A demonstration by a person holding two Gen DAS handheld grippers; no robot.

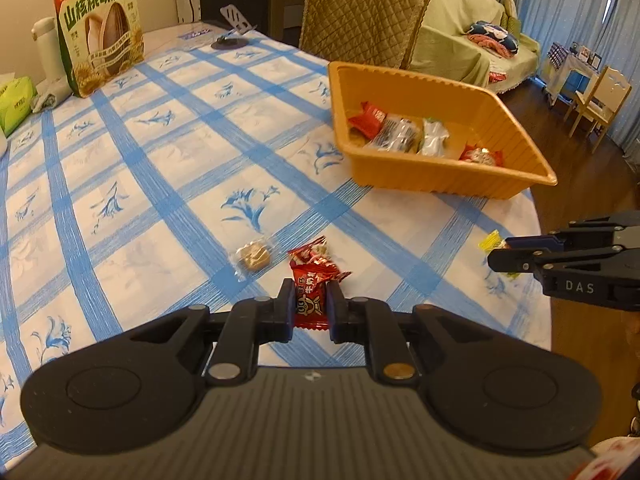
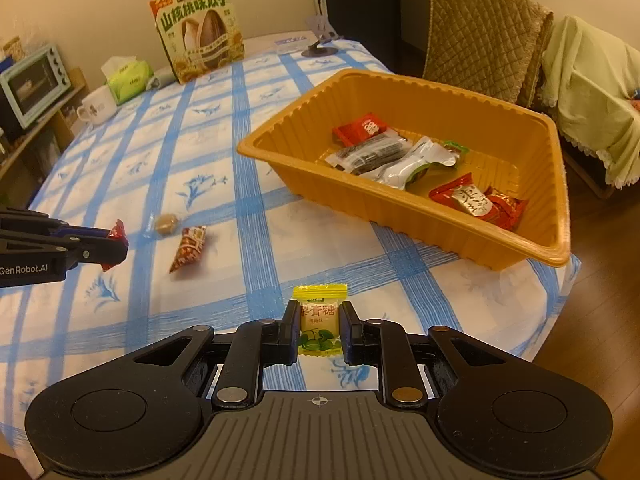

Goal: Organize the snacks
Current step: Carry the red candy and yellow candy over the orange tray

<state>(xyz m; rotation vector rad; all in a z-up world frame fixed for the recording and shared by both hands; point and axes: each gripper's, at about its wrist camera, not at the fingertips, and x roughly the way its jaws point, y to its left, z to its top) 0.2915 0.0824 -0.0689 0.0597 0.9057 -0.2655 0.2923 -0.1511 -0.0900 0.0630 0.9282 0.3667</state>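
Observation:
My left gripper (image 1: 310, 294) is shut on a red wrapped candy (image 1: 314, 306) and holds it just above the blue-checked tablecloth. Right behind it on the cloth lie a red patterned candy (image 1: 308, 252) and a brown round sweet in clear wrap (image 1: 252, 258). My right gripper (image 2: 320, 322) is shut on a yellow-green candy (image 2: 320, 312), also lifted off the cloth. Each gripper shows in the other's view: the right gripper (image 1: 496, 258) at the table's right edge, the left gripper (image 2: 120, 246) at the left. The orange tray (image 2: 400, 216) beyond holds several wrapped snacks.
A large sunflower-seed bag (image 2: 200, 36) stands at the far end, with a tissue pack (image 2: 128, 80) and a white mug (image 2: 98, 106) to its left. A phone stand (image 1: 232, 38) sits far back. A quilted chair (image 1: 360, 12) stands behind the tray, which sits near the table's right edge.

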